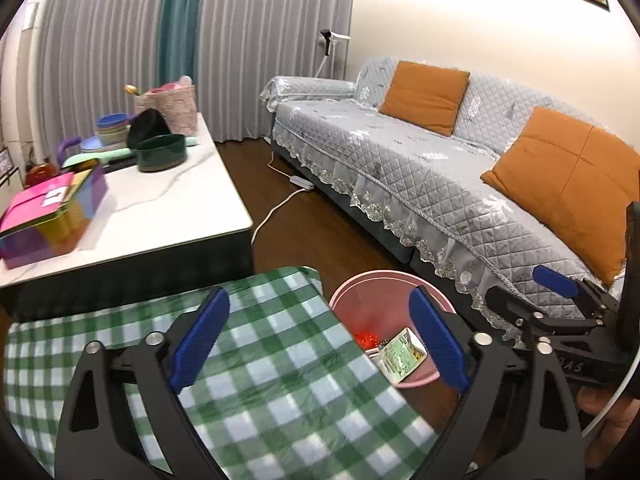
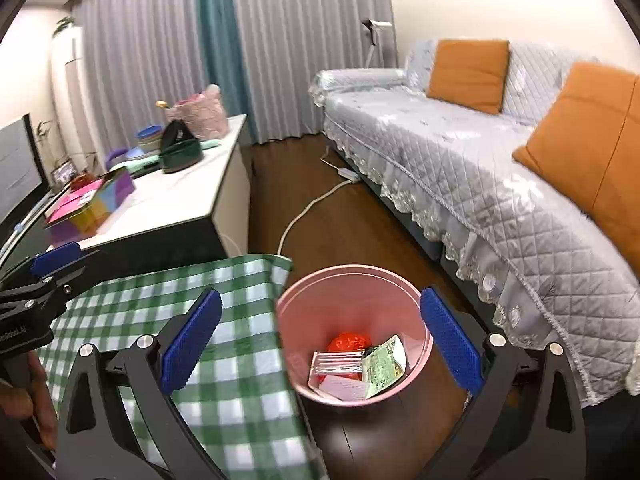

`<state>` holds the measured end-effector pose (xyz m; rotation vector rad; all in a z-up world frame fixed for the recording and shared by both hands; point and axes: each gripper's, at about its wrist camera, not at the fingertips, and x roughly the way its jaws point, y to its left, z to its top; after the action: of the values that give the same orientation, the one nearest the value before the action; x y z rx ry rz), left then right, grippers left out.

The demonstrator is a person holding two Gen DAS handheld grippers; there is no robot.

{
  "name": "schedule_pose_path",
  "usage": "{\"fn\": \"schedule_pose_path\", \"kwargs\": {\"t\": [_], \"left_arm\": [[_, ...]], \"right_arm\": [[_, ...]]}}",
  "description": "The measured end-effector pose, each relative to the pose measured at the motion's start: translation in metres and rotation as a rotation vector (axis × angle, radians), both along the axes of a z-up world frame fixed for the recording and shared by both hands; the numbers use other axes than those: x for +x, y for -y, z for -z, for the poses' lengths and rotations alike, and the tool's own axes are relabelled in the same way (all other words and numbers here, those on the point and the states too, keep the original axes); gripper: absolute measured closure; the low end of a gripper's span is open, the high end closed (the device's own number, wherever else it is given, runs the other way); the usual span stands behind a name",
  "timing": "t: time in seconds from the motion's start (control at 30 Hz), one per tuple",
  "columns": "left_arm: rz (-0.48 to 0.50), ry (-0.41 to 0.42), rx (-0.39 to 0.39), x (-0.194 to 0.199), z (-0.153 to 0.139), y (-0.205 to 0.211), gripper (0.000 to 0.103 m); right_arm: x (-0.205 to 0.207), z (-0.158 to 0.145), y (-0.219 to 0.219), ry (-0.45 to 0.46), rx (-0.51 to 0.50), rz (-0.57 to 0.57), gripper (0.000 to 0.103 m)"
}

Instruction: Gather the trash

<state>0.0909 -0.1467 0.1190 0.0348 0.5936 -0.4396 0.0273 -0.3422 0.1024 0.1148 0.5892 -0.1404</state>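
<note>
Both tongs, left (image 1: 320, 336) and right (image 2: 320, 340), gape apart, empty, above a pink bin (image 2: 352, 276) holding wrappers (image 2: 382, 364), beside a green-checked counter (image 2: 168, 300).

A smooth pink plastic bin (image 2: 416, 312) is seen holding glossy foil wrappers (image 2: 340, 362). Soft checked cloth (image 2: 224, 360) is laid beside it; the floor (image 2: 340, 232) is polished dark wood.

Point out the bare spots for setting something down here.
Free: the checked cloth beside the pink bin, and the white table's near half, between the purple box and the green pot. Crowded: its far end, stacked with bowls.
</note>
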Motion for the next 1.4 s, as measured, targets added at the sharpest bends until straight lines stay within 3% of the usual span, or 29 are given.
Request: {"fn": "schedule_pose_path", "kwargs": {"t": [0.1, 0.3, 0.5, 0.67, 0.9, 1.03, 1.2, 1.3, 1.4], "left_arm": [[-0.099, 0.009, 0.004, -0.016, -0.009, -0.018, 0.014], [-0.126, 0.095, 0.109, -0.078, -0.010, -0.026, 0.008], [-0.156, 0.145, 0.062, -0.125, -0.003, -0.046, 0.008], [-0.248, 0.105, 0.003, -0.145, 0.017, -0.071, 0.008], [-0.268, 0.092, 0.045, -0.175, 0.044, -0.078, 0.008], [-0.296, 0.052, 0.042, -0.187, 0.064, -0.089, 0.008], [-0.331, -0.010, 0.076, -0.186, 0.087, -0.097, 0.008], [-0.364, -0.013, 0.056, -0.179, 0.090, -0.106, 0.008], [-0.398, -0.023, 0.027, -0.170, 0.092, -0.113, 0.008]], "right_arm": [[-0.021, -0.016, -0.012, 0.030, -0.009, -0.015, 0.005], [-0.066, -0.042, -0.034, 0.075, -0.048, -0.034, 0.005], [-0.103, -0.045, -0.049, 0.079, -0.079, -0.035, 0.005], [-0.114, -0.028, -0.060, 0.049, -0.087, -0.057, 0.005], [-0.123, 0.017, -0.067, 0.025, -0.088, -0.087, 0.005], [-0.113, 0.038, -0.070, -0.029, -0.033, -0.094, 0.005], [-0.100, 0.057, -0.095, -0.039, -0.084, -0.147, 0.005], [-0.088, 0.069, -0.101, -0.070, -0.093, -0.142, 0.005], [-0.084, 0.069, -0.110, -0.027, -0.123, -0.152, 0.005]]}}
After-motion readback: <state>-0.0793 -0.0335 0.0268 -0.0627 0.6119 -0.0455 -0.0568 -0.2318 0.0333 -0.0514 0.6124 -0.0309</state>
